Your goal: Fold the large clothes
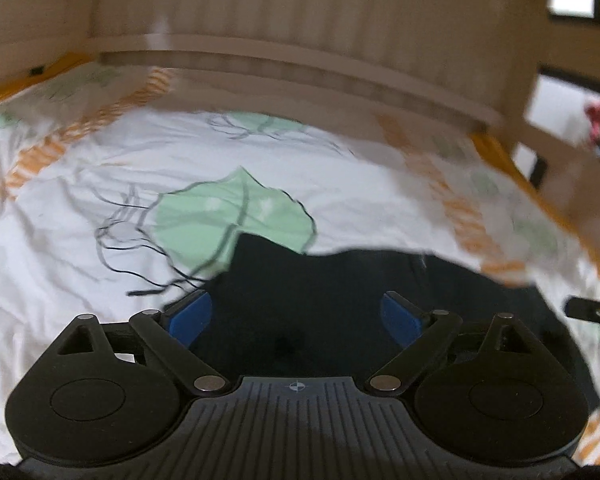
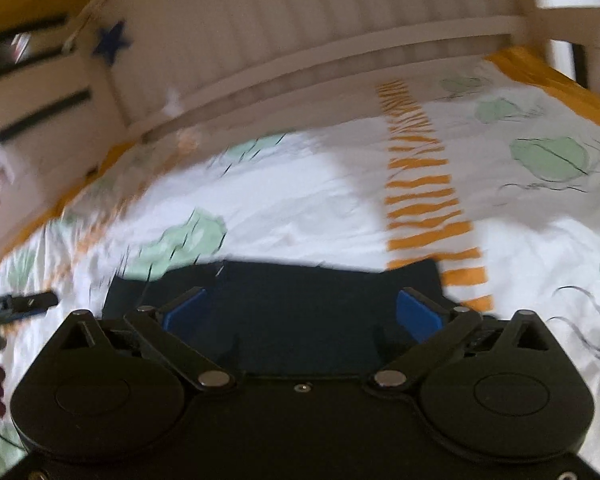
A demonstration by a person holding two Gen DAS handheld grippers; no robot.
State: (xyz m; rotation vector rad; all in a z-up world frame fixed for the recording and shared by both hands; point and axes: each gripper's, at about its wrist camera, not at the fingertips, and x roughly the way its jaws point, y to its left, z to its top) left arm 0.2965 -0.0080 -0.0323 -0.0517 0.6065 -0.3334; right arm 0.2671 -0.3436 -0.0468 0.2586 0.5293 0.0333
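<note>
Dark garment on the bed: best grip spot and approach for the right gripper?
Likely the far right corner of the dark garment, where its edge ends by the orange stripes. It lies flat on the bedsheet, so come in low from the near side and pinch that hem. The right gripper is open above the cloth; the left gripper is open too.

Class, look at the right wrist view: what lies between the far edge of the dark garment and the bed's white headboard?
Only the bedsheet, white with green leaf prints and an orange striped band, lies between the dark garment and the headboard; the right wrist view shows it.
</note>
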